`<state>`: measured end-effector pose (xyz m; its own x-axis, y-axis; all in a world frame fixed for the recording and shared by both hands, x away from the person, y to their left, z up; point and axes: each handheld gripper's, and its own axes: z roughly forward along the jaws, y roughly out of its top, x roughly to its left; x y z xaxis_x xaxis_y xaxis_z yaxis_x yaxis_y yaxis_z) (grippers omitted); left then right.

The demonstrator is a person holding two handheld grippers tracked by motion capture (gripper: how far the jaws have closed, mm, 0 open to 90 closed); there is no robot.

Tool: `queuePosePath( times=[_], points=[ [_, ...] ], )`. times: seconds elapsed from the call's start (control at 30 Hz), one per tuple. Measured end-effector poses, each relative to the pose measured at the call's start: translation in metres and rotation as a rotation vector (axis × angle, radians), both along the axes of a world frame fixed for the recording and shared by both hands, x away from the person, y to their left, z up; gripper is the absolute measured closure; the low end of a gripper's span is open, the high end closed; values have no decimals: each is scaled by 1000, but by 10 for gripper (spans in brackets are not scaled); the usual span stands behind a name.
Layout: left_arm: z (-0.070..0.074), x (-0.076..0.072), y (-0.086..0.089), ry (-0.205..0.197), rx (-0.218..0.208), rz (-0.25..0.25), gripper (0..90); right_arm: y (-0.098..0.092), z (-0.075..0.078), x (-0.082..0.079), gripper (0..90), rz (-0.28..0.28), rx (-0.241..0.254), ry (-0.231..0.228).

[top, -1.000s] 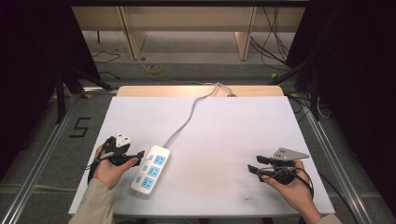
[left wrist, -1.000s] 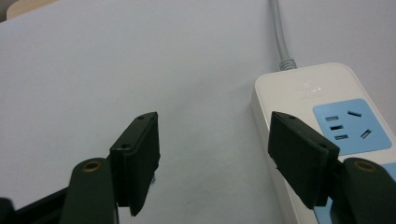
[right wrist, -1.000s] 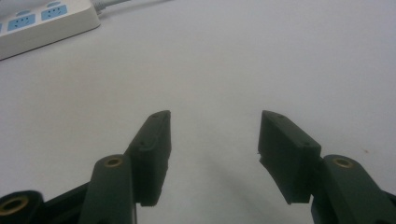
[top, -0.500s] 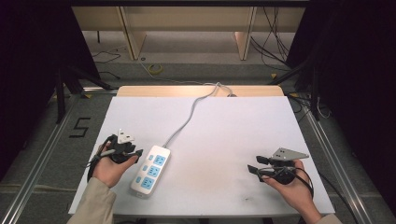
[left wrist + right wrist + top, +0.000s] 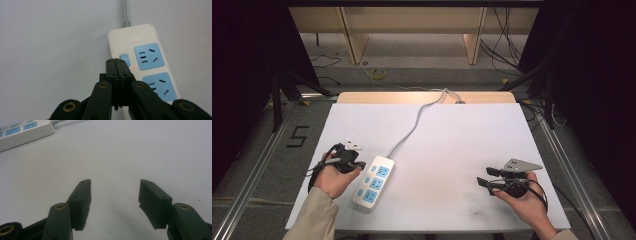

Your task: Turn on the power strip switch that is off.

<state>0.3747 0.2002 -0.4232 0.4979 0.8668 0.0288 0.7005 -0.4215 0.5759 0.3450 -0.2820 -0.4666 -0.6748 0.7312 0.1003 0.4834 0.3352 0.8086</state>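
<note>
A white power strip [image 5: 373, 181] with blue sockets lies at the table's front left, and its grey cable [image 5: 417, 122] runs to the far edge. My left gripper [image 5: 358, 163] hovers at the strip's left side. In the left gripper view its jaws [image 5: 116, 62] have just been closing and now meet with nothing between them, tips over the strip [image 5: 147, 60] beside its blue switch [image 5: 125, 59]. My right gripper [image 5: 484, 177] rests at the front right, jaws apart and empty [image 5: 113, 195], pointing left toward the strip [image 5: 22, 131].
The white table [image 5: 462, 140] has a wooden strip along its far edge [image 5: 427, 97]. Cables lie on the floor beyond. A metal rail [image 5: 562, 165] runs along the right side, and the number 5 [image 5: 298, 136] is marked on the floor at the left.
The left gripper's jaws have gone from wide apart to closed and the hand has lifted slightly beside the power strip. The right hand has stayed where it was.
</note>
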Motion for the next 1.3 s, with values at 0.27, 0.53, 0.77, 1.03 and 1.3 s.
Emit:
queuePosePath(
  times=[0.27,0.53,0.77,1.03,1.3],
  points=[
    [1,0,-1,45,6,-7,894,1,0,0,442,0,-1,2],
    [1,1,-3,97,26,-20,894,1,0,-1,438,2,-4,2],
    [0,0,-5,148,42,-25,894,1,-1,-1,436,6,-10,7],
    [0,-1,-6,177,53,-35,895,2,-1,-1,436,8,-14,7],
    [-2,-1,-8,208,63,-39,895,2,-1,-1,436,9,-14,6]
  ],
)
